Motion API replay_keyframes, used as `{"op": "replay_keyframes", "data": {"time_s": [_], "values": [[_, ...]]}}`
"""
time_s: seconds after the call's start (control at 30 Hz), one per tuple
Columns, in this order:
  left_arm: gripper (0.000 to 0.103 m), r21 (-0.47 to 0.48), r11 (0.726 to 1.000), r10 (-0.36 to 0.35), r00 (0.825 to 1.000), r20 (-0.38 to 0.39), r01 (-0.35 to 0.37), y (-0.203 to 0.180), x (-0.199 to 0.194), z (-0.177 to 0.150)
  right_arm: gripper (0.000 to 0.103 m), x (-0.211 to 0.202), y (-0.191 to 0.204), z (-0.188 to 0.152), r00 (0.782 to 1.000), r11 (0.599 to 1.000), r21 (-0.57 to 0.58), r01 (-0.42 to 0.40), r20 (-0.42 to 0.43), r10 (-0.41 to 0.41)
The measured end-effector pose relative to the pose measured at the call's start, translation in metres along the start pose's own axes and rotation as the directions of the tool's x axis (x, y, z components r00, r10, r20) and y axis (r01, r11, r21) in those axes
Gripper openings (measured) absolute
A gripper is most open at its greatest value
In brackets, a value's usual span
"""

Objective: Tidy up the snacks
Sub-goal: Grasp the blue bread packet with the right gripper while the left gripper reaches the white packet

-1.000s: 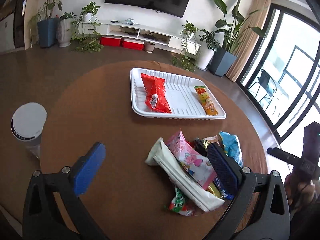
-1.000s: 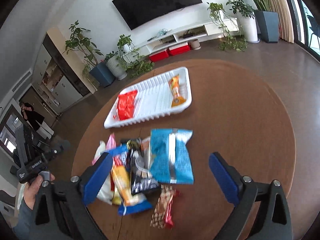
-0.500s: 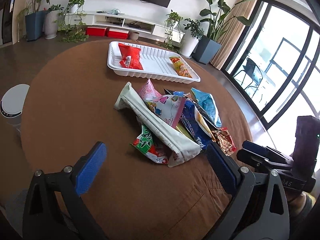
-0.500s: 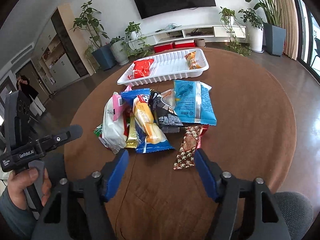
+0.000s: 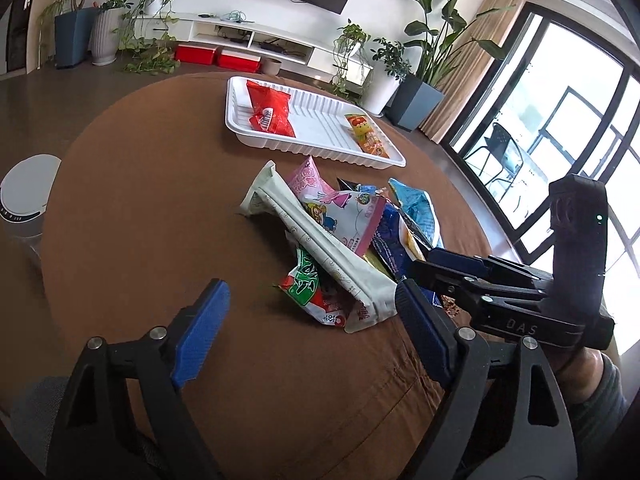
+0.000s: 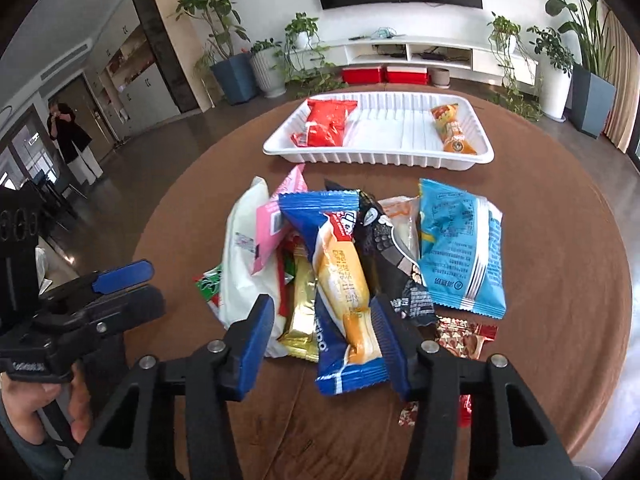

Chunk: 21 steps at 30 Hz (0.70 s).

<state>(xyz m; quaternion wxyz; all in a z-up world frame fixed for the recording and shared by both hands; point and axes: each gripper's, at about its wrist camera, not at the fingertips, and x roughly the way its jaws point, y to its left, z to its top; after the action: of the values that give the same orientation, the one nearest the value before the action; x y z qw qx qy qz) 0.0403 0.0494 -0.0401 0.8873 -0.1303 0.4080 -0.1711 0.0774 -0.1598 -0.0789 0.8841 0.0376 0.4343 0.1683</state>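
Brown tablecloth (image 6: 560, 280): covers a round table; snack heap in the middle, tray beyond it.
Left gripper (image 5: 308, 336): black frame, blue pads, at the near left edge of the heap. Jaws have just been closing but stand wide apart. Green-and-red wrapper (image 5: 308, 280) and the tail of the long white packet (image 5: 320, 248) lie in the gap; neither pad touches them. Nothing held.
Long white packet, right wrist view (image 6: 244, 256): leftmost in the heap, lying lengthwise.
Pink cartoon-print packet (image 6: 276, 216): resting on the white packet, upper end toward the tray.
Gold foil bar (image 6: 300, 304): low in the heap, partly under its neighbours.
Blue-and-orange long snack packet (image 6: 340, 280): on top of the heap, near end toward the camera.
Right gripper (image 6: 324, 332): jaws have just been closing, now about half apart, the blue-and-orange packet between them. The right pad looks to touch its edge; a gap shows at the left pad. No firm clamp visible.
Black dotted packet (image 6: 388, 248): just right of the blue-and-orange one.
Light blue flat packet (image 6: 460, 248): right edge of the heap, lying flat.
Red-and-brown patterned bar (image 6: 464, 336): nearest, partly behind the right finger.
White ribbed plastic tray (image 6: 380, 156): far side; red packet (image 6: 328, 124) at its left end, orange-yellow packet (image 6: 452, 128) at its right.
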Motion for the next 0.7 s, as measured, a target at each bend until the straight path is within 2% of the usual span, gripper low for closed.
{"op": "replay_keyframes", "data": {"time_s": [0.07,0.5,0.63,0.7], "values": [[0.084,-0.002,1.000,-0.005,1.000,-0.004,0.005,0.000,0.002,0.000,0.051,0.006,-0.001,0.001,1.000,1.000,-0.003,0.004,-0.023,-0.004],[0.084,0.030,0.999,-0.012,0.999,-0.033,0.013,-0.011,0.014,0.010,0.050,0.029,0.003,0.016,0.993,0.994,-0.076,0.080,-0.075,-0.086],[0.084,0.049,0.999,-0.009,0.999,-0.049,0.012,-0.014,0.020,0.015,0.047,0.038,0.000,0.014,0.990,0.993,-0.073,0.095,-0.100,-0.102],[0.084,0.058,0.998,0.005,0.998,-0.055,-0.002,-0.015,0.026,0.021,0.043,0.036,-0.001,0.014,0.991,0.993,-0.069,0.094,-0.093,-0.100]]}}
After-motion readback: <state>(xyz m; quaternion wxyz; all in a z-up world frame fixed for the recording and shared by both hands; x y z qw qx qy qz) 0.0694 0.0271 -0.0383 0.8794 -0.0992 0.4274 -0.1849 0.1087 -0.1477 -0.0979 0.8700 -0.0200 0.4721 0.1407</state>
